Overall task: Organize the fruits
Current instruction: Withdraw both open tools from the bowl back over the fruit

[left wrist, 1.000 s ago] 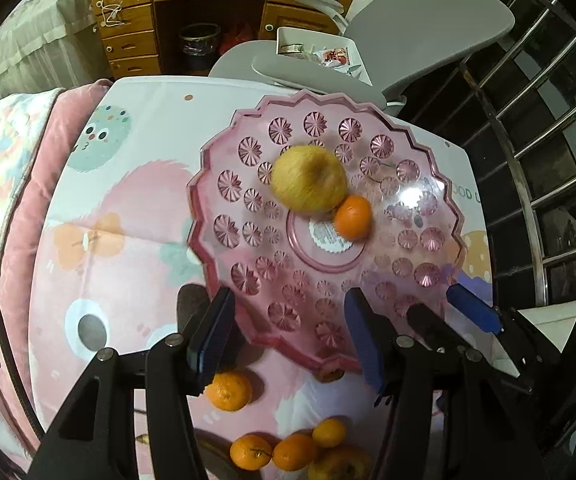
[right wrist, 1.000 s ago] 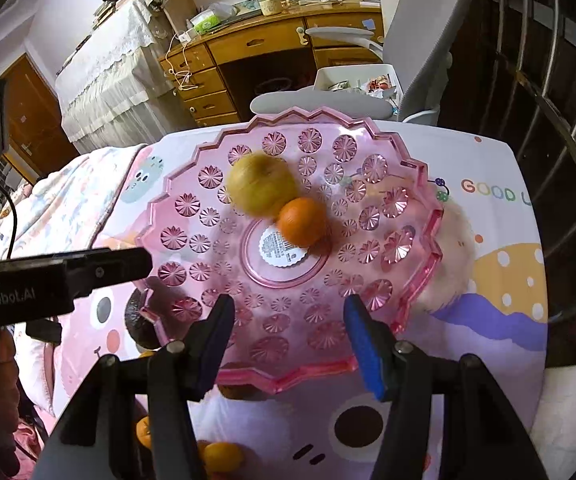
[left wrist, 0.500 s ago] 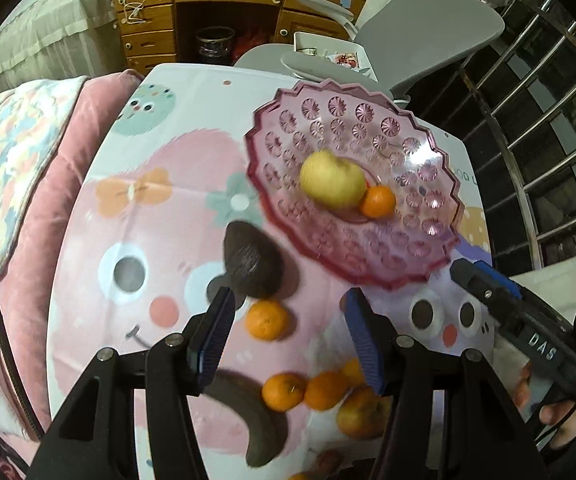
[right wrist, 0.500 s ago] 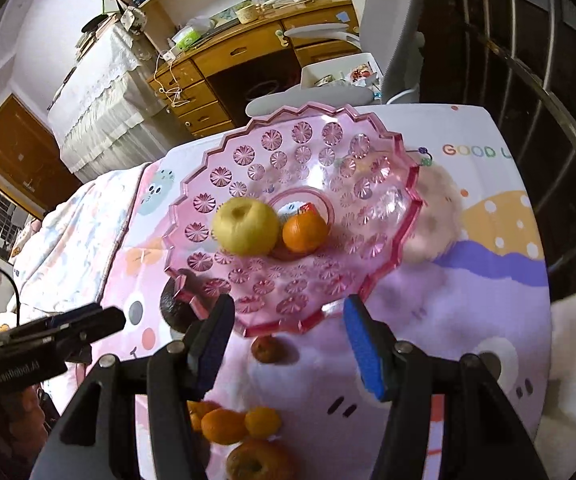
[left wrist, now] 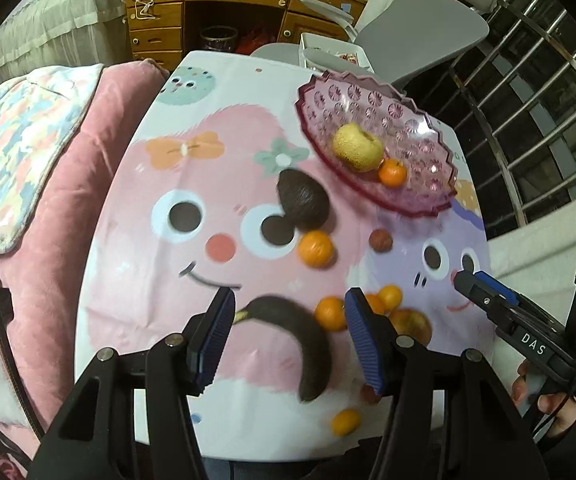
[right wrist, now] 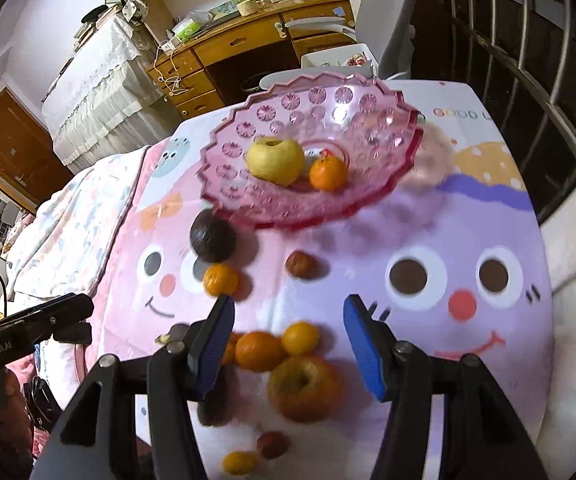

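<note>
From the left wrist view, the left tongs [left wrist: 288, 336] hung open above the near part of the tabletop [left wrist: 127, 248], holding nothing. A dark banana [left wrist: 296, 344] lay right under them, between the two blue pads. Just to its right sat a little heap of oranges [left wrist: 330, 313] with a red-orange apple [left wrist: 410, 326]. The pink bowl [left wrist: 428, 200] stood at the far right, with a yellow apple [left wrist: 356, 147] and one orange [left wrist: 392, 172] touching inside it. A dark avocado [left wrist: 303, 200] lay near the bowl's left rim.

I would say the job was at the picking step: two fruits were in the bowl, and many were not. The next move looked like going down on one fruit and squeezing it gently.

From the right wrist view, the right tongs [right wrist: 288, 344] were open too, and empty. They hung over the heap of oranges [right wrist: 259, 350] and the red-orange apple [right wrist: 306, 388], pointing toward the pink bowl [right wrist: 247, 208] on the far side. A small brown fruit [right wrist: 302, 265] and a lone orange [right wrist: 220, 279] lay between heap and bowl. The round fruit might roll if bumped.
</note>
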A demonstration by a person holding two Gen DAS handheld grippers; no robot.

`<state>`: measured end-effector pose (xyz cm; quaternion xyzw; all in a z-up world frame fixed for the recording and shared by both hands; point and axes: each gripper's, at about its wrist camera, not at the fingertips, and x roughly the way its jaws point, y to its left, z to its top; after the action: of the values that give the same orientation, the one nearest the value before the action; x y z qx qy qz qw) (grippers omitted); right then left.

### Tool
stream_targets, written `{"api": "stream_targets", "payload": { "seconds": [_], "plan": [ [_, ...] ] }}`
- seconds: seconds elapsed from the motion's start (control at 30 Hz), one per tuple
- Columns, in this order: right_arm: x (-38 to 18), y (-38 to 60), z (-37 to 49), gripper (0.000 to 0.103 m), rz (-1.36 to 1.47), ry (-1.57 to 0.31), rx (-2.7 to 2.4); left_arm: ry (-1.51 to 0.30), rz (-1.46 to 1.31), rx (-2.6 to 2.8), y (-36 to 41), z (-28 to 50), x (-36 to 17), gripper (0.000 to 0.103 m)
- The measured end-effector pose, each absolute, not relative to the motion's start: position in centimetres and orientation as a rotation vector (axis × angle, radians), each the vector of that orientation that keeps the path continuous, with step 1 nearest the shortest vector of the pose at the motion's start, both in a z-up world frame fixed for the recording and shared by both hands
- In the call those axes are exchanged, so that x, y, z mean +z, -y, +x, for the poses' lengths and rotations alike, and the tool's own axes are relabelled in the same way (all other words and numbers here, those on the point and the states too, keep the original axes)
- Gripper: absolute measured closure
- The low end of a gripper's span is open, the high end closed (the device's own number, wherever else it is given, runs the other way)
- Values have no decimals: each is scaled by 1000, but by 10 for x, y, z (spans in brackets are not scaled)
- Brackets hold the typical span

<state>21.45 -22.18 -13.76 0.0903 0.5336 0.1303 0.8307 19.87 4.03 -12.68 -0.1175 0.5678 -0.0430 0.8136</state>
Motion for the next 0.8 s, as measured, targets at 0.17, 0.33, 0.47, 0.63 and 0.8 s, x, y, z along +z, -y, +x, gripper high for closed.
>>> {"api": "stream_targets", "payload": {
  "seconds": [0.17,0.33,0.47,0.63,0.8],
  "plan": [
    [-135,211,184,46,235,-1126,231,-1231,-222,-137,-58,179,-125,47],
    [-135,204,159,46,285,-1118,166,-1246,-177,-196,-68,170,-122,45],
    [-140,200,137,46,342,-1119,97,-1270,-126,-251,-74,163,-124,40],
    [-152,194,112,46,376,-1137,25,-1322,-80,-303,-77,157,-135,35],
    [-168,182,87,46,387,-1154,-19,-1375,-48,-335,-74,162,-154,29]
  ]
}}
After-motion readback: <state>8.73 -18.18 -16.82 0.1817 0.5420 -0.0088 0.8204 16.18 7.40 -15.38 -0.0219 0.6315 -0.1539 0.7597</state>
